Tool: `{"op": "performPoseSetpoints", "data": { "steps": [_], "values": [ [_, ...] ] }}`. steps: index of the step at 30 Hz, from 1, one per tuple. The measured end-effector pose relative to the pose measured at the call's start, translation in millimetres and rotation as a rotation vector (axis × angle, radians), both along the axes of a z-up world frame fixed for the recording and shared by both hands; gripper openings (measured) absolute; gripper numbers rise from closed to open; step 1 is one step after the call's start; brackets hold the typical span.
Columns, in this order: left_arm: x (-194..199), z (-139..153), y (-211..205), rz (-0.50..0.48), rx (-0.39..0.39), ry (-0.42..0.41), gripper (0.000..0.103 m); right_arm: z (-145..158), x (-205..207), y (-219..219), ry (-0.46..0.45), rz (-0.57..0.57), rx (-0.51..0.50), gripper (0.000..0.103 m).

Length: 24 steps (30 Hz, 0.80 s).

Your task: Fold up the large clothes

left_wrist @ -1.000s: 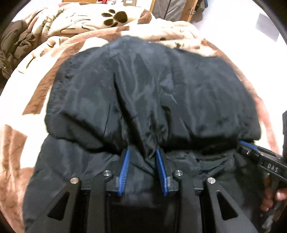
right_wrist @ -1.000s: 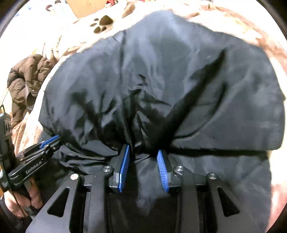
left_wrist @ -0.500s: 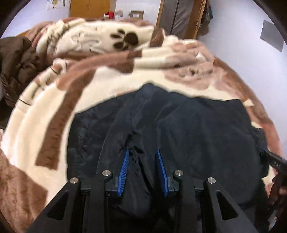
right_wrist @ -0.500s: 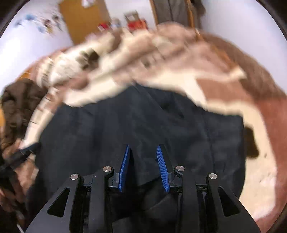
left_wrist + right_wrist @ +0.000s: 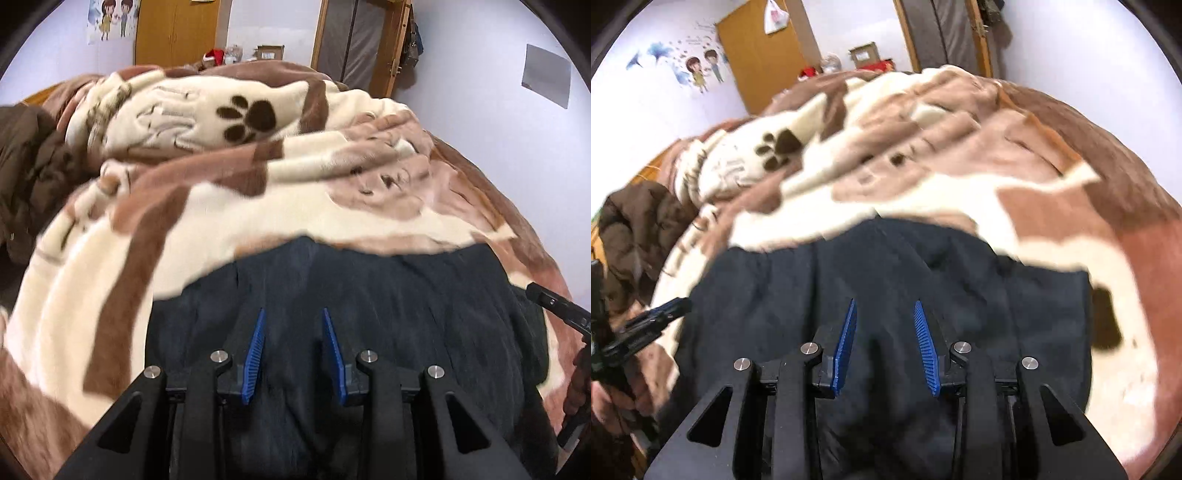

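Black, faintly sheened fabric filled the lower half of both wrist views: a large dark garment (image 5: 388, 295), smooth and ribbed with long lengthwise creases, lying on the bed with its far edge forming a blurred, rounded line against the blanket. A fold of that cloth ran up between the blue ridged pads of the left gripper (image 5: 293, 325), and the jaws stood partly closed and pinched on it. The right gripper (image 5: 885, 317) showed the same arrangement (a thick ridge of black cloth bunched between its two blue pads), its jaws likewise clamped on the garment. In the left view the tip of the right gripper poked in at the far right edge, a hand (image 5: 581, 384) wrapped around its handle; only a letter or so showed on it, too cropped to read. In the right view the left gripper appeared at the left edge, blurred.

Beneath the garment spread a plush fleece blanket (image 5: 221, 206) in cream and brown patches, printed with a dark paw mark (image 5: 251, 118). A brown puffy jacket (image 5: 29, 177) lay heaped at the blanket's left side. Beyond stood a wooden wardrobe (image 5: 177, 31), a cartoon wall sticker (image 5: 703, 70) of two children, and a small cardboard box (image 5: 863, 53).
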<state>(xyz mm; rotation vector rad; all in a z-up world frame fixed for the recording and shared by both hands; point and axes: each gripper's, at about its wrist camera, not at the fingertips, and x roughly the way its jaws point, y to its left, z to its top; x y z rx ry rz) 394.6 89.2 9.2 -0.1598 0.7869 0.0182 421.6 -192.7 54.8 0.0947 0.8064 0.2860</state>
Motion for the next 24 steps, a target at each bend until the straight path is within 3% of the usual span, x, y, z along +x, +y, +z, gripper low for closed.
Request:
{"op": "performPoseSetpoints", "data": {
  "steps": [2,6,9,11,14,17,21,24],
  "values": [
    [23.1,-10.0,0.2,0.007,0.006,0.036,0.033,-8.5,20.7,11.9,0.005,0.015,-0.042,0.033],
    [47.5,-50.4,-1.0,0.004,0.048,0.095,0.036,-63.5,56.6,15.6,0.128,0.013,-0.105,0.033],
    [42.7,-70.3,-3.5,-0.008,0.048,0.062,0.036,-88.3,55.8,2.3,0.13,0.003,-0.048,0.033],
    [41.1,-74.3,-4.7,-0.006,0.048,0.051,0.036,-92.4,54.0,3.7,0.116,0.003,-0.062,0.033],
    [40.2,-66.1,-2.4,-0.002,0.035,0.074,0.036,-85.2,54.9,4.0,0.135,-0.005,-0.071,0.033],
    [20.3,-35.6,-1.9,-0.007,0.032,0.045,0.036,-52.6,38.9,0.6,0.111,-0.019,-0.075,0.033],
    [-34.0,0.4,-9.9,-0.052,-0.025,-0.05,0.036,-6.9,-18.1,0.0,0.006,0.043,0.002,0.033],
    [-73.1,2.2,-29.8,-0.114,-0.071,-0.056,0.036,-5.4,-59.4,9.7,0.005,0.099,0.029,0.033]
  ]
}}
